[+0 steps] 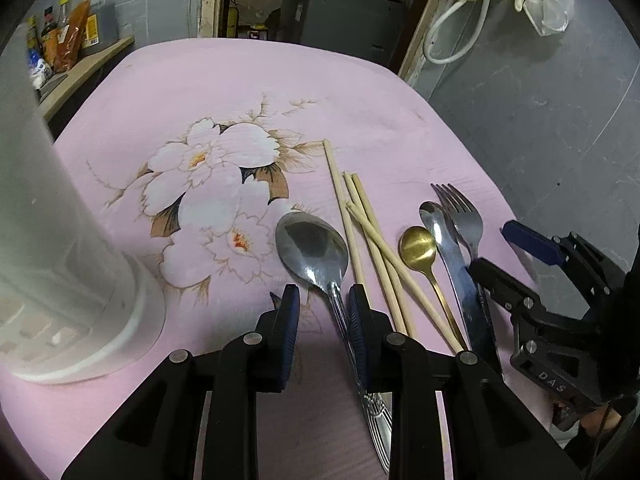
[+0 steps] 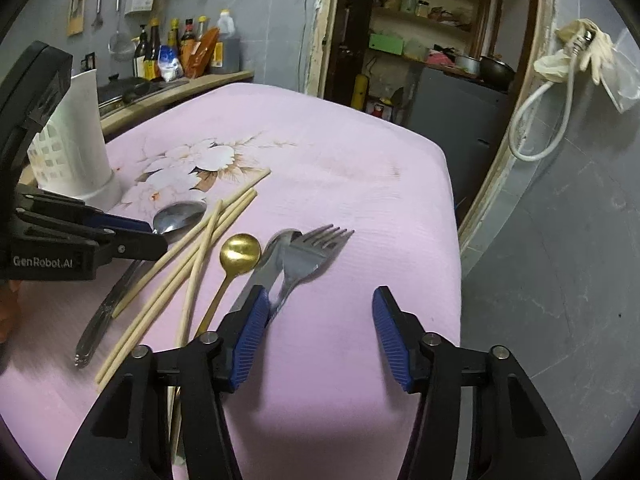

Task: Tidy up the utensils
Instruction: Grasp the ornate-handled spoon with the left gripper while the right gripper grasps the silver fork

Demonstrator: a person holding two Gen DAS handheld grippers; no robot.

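On the pink flowered cloth [image 1: 360,92] a large silver spoon [image 1: 312,248] lies beside several wooden chopsticks [image 1: 360,216], a gold spoon [image 1: 418,248], a small silver spoon [image 1: 432,216] and a fork [image 1: 460,212]. My left gripper [image 1: 324,308] straddles the large spoon's handle. Its right pad is against the handle, and a gap shows at the left pad. My right gripper [image 2: 320,336] stands open over bare cloth. Its left pad [image 2: 250,340] rests by the fork [image 2: 312,252] handle. A white slotted utensil holder [image 1: 60,260] stands at the left.
The table's right edge [image 2: 452,216] drops to a grey floor. Bottles [image 2: 184,48] crowd a counter behind the holder [image 2: 76,152]. A doorway with shelves [image 2: 420,20] is beyond the table, and a white hose [image 2: 536,120] hangs on the wall.
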